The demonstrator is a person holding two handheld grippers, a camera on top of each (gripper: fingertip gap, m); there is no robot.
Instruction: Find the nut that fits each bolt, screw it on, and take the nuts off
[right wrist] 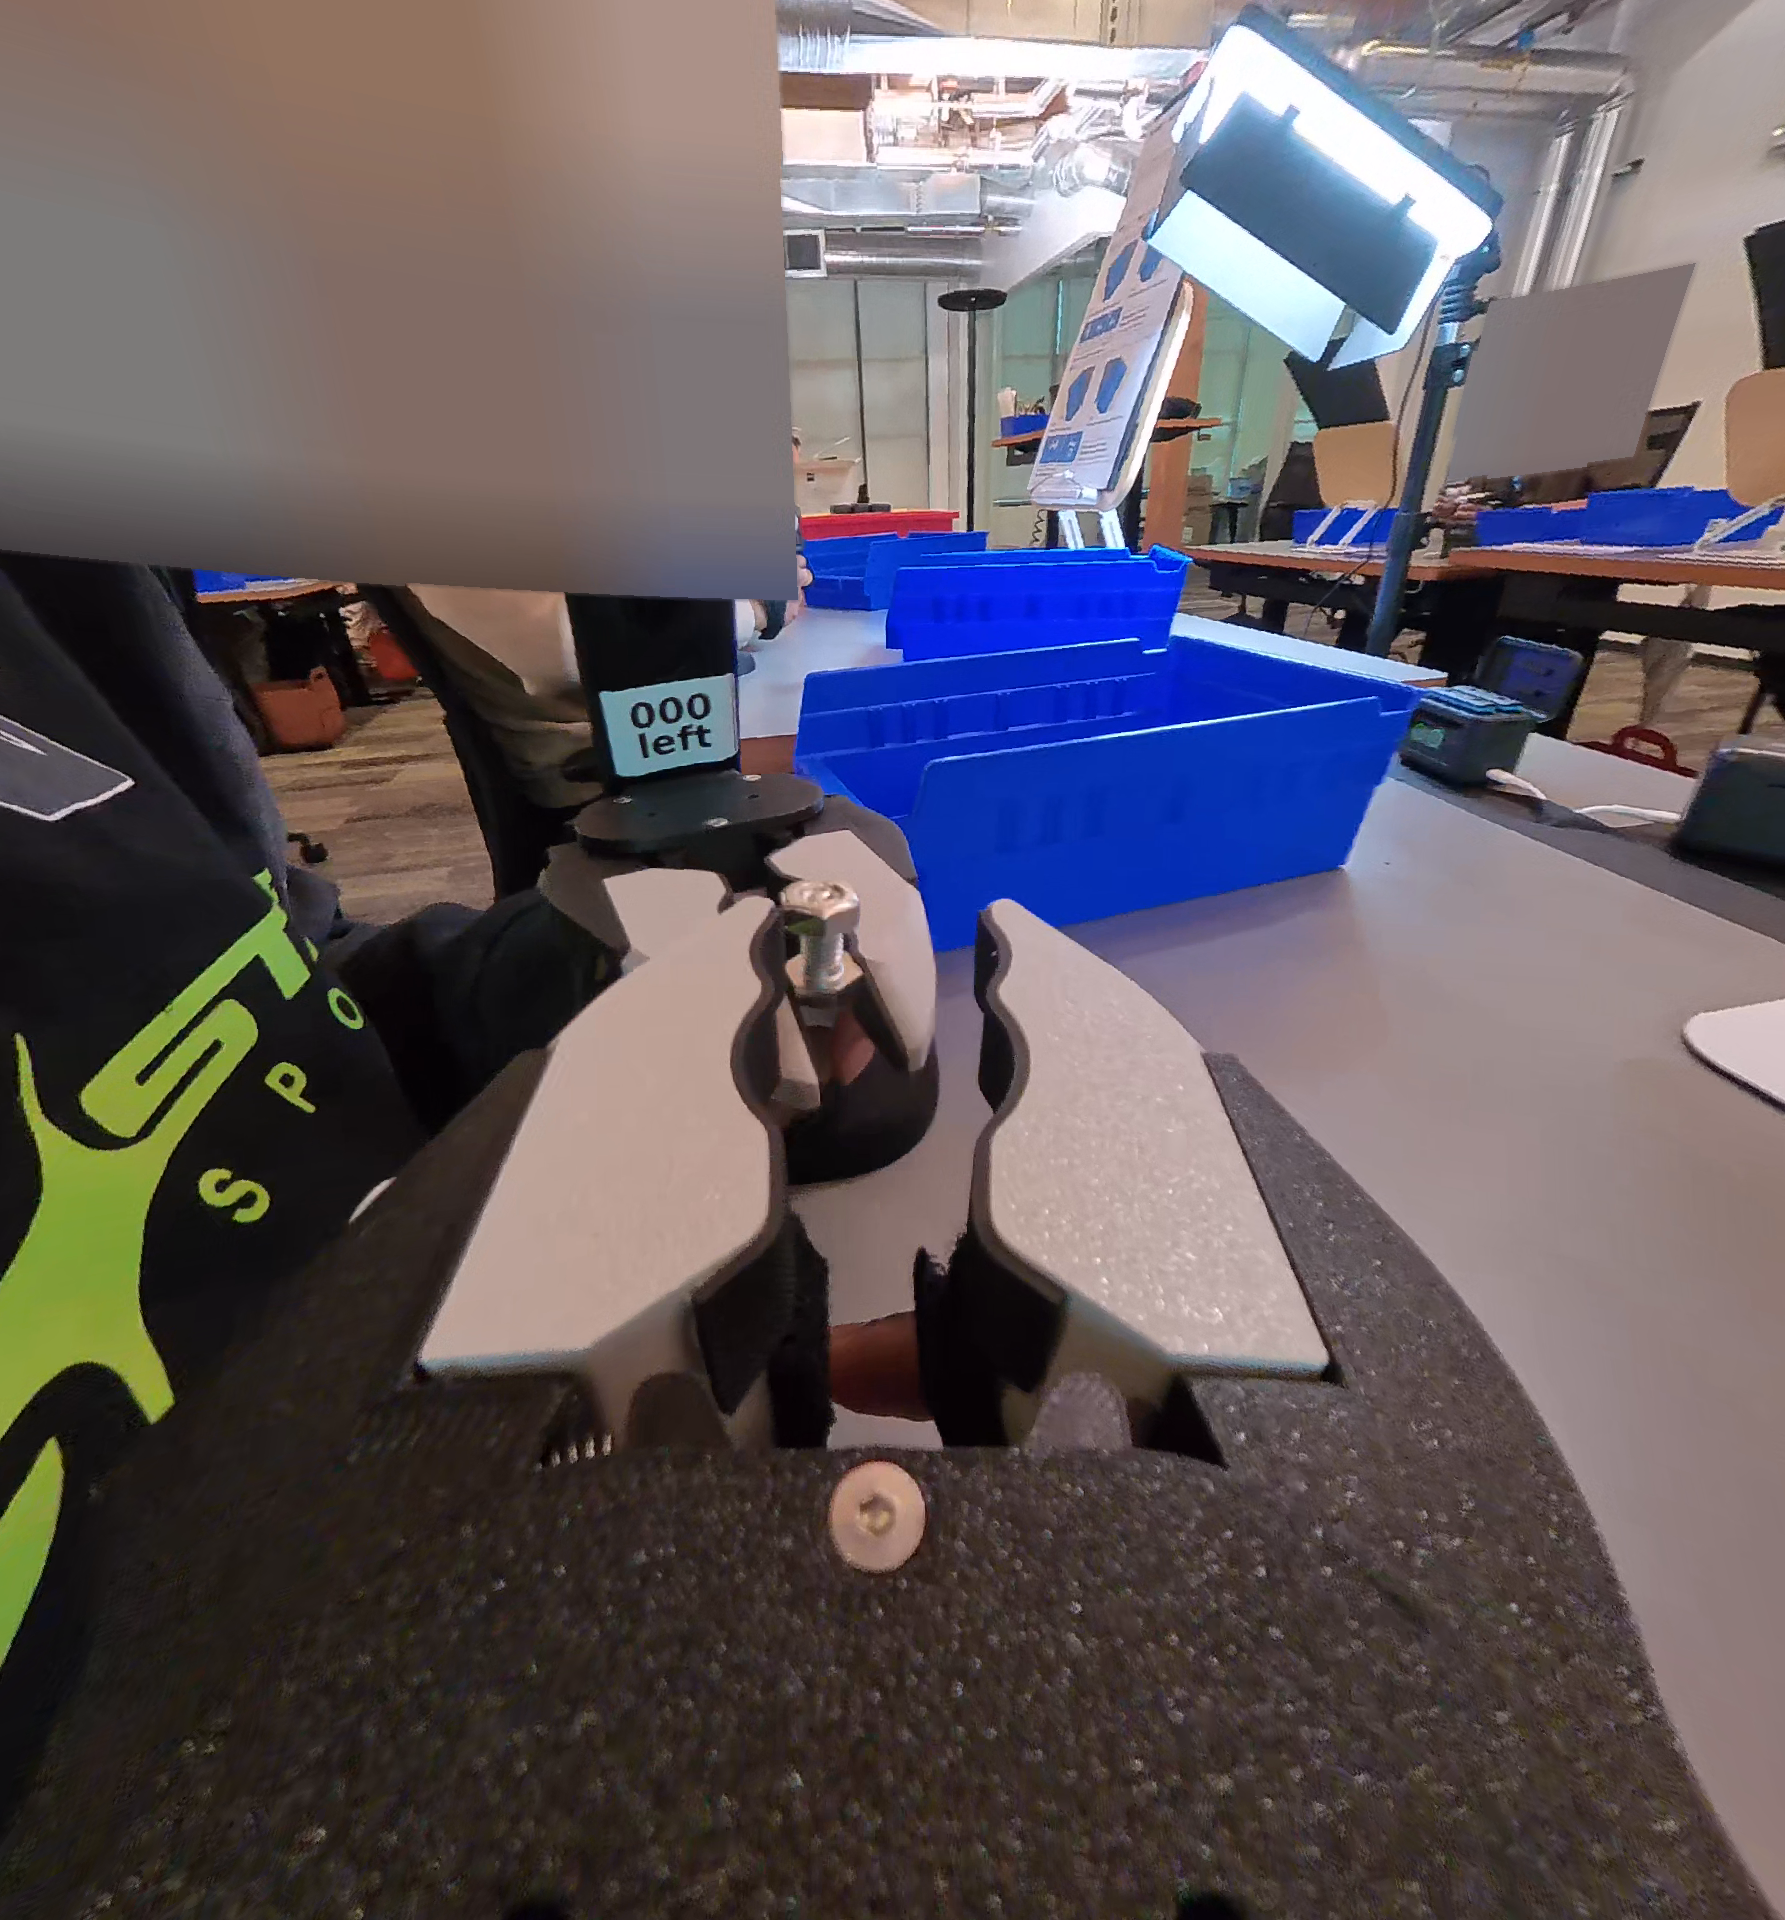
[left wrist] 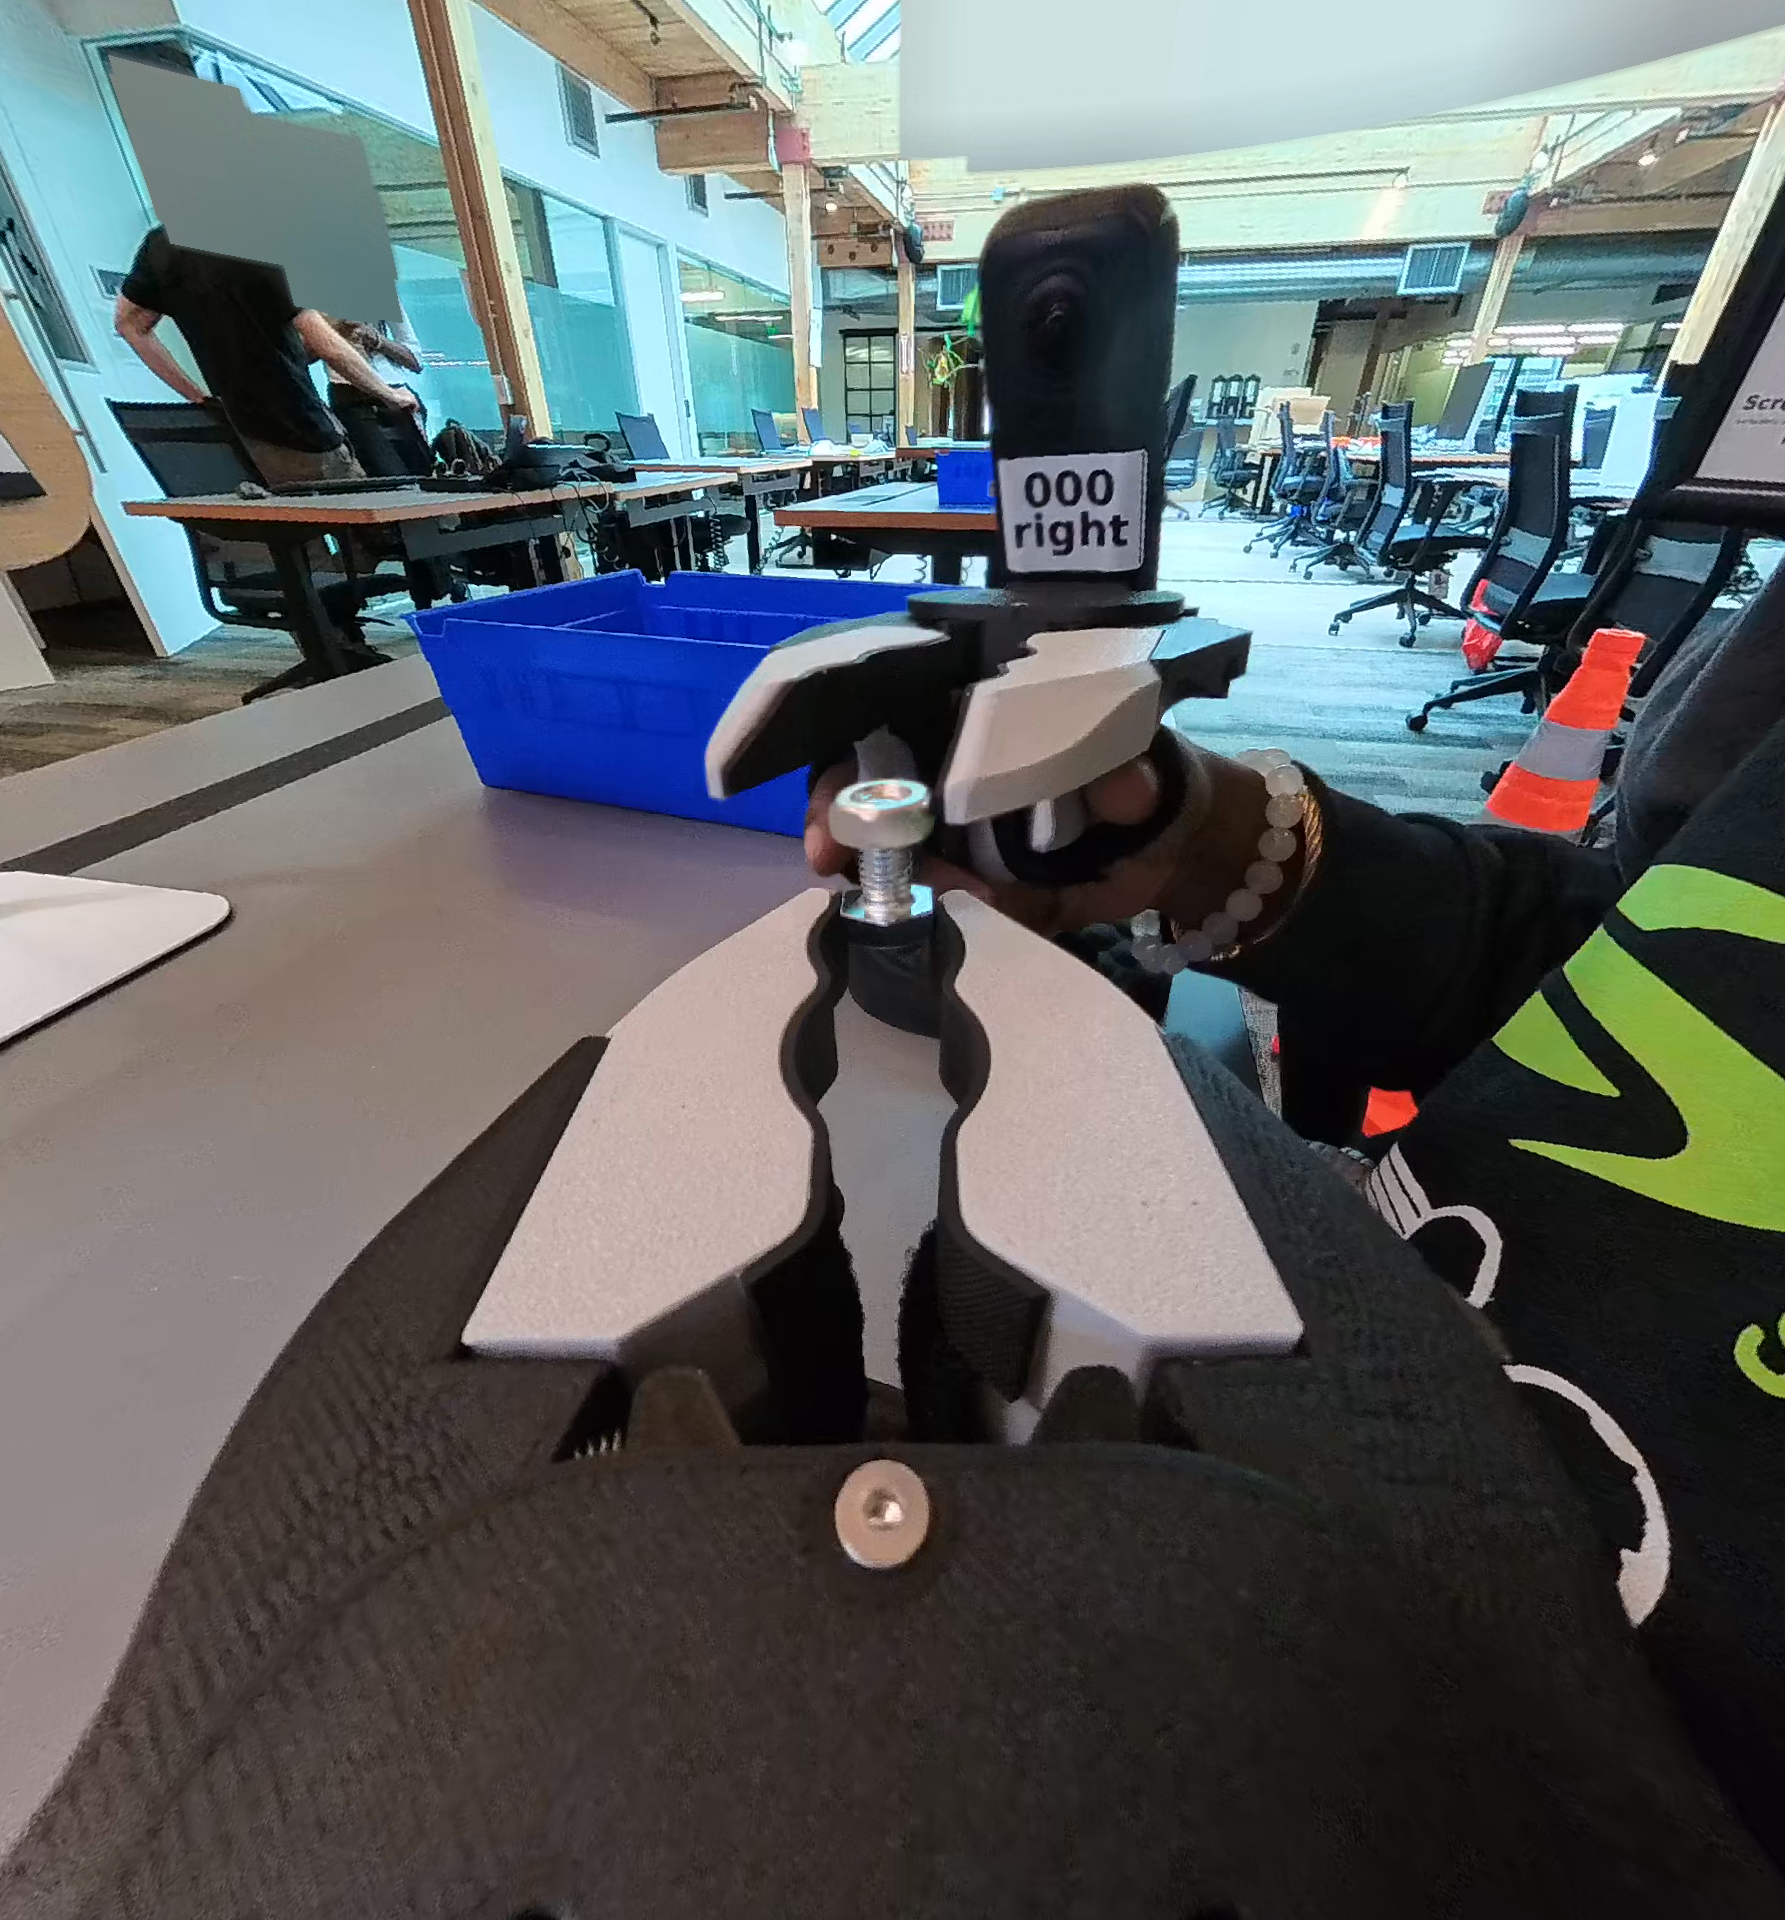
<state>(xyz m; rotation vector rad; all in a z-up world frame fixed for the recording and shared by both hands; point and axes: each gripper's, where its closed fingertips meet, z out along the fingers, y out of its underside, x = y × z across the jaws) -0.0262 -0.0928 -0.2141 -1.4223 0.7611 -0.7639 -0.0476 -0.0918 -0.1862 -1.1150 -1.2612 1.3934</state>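
Left wrist view: nut (left wrist: pixel 886 906) between fingertips (left wrist: pixel 810 920)

Open office: grey surface (left wrist: pixel 244 1091); blue bins (right wrist: pixel 1127 790); wooden columns (left wrist: pixel 472 208); glass partitions (left wrist: pixel 576 312); black chairs (left wrist: pixel 1532 540); orange cone (left wrist: pixel 1574 727); studio light panel (right wrist: pixel 1324 218).

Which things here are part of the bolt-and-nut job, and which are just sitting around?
In use:
- bolt, standing head up
- nut threaded on it, pinched by the left gripper
- right gripper, open by the bolt

Lying about:
- blue bin
- white pad
- orange cone
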